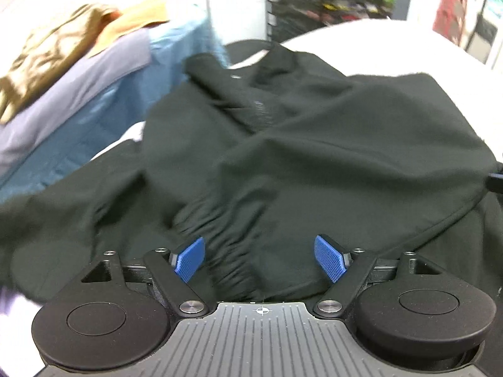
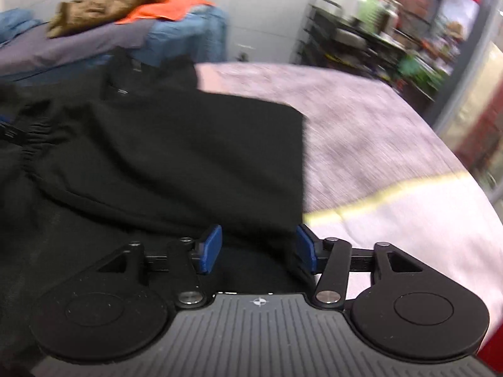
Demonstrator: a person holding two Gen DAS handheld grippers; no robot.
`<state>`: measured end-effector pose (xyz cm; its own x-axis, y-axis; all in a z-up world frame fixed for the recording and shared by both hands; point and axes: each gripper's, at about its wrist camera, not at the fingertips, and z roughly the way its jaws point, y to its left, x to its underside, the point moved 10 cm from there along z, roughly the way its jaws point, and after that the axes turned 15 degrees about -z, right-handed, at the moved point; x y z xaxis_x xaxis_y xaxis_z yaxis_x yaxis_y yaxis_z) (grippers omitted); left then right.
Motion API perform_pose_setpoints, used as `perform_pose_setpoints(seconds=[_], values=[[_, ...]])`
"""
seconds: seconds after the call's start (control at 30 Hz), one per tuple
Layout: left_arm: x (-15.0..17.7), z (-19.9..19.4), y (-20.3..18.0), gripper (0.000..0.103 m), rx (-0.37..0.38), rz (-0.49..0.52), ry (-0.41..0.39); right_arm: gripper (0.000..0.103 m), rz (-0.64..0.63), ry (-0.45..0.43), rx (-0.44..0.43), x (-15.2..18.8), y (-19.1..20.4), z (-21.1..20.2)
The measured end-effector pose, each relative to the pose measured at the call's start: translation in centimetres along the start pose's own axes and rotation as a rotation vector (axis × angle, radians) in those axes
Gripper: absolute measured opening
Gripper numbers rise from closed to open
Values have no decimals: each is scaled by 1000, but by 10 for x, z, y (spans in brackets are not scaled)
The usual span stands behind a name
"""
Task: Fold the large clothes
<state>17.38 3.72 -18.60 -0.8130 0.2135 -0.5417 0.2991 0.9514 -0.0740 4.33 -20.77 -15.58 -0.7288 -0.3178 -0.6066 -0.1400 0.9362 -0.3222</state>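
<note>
Two grippers hang low over one black garment [image 1: 283, 144] that fills the middle of both wrist views and lies partly folded on the pale bench [image 2: 377, 144]. In the left wrist view the left gripper [image 1: 261, 259] has its blue pads spread wide, with a gathered, elastic-looking band of the cloth between them but no pad pressing on it. In the right wrist view the right gripper [image 2: 259, 249] is likewise spread, straddling the lower right corner of a flap folded over the body of the garment; cloth sits in the gap, yet neither pad seems to pinch it.

At upper left of both frames sits a pile of other clothes [image 2: 125, 22], olive, orange, lilac and blue, apart from the work.

My reading: a side fold has been laid, and the hands are placing themselves for a fresh hold along the near edge. The next move calls for both grippers to close on that edge and carry it toward the collar at the top of the frame, evenly, so the fold stays square.
</note>
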Motion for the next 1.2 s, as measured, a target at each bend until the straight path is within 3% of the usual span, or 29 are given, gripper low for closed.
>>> perform_pose_setpoints(seconds=[0.07, 0.2, 0.37, 0.47, 0.6, 1.0, 1.1, 1.2], values=[[3, 15, -11, 103, -10, 14, 35, 67, -5, -9, -50, -16, 13, 14], [13, 43, -12, 103, -69, 23, 134, 70, -5, 16, -88, -32, 25, 47], [19, 64, -6, 103, -88, -31, 215, 86, 13, 128, -90, -24, 29, 89], [17, 69, -5, 103, -74, -56, 231, 95, 28, 149, -84, -18, 29, 100], [20, 68, -3, 103, -72, -55, 223, 103, 47, 166, -82, -19, 25, 112], [24, 38, 3, 103, -58, -58, 143, 102, 71, 210, -46, -26, 24, 113], [30, 18, 16, 103, -56, -107, 113, 102, 79, 157, 2, -34, 24, 96], [42, -3, 35, 103, -60, -172, 100, 102, 97, 122, -24, -38, 34, 76]])
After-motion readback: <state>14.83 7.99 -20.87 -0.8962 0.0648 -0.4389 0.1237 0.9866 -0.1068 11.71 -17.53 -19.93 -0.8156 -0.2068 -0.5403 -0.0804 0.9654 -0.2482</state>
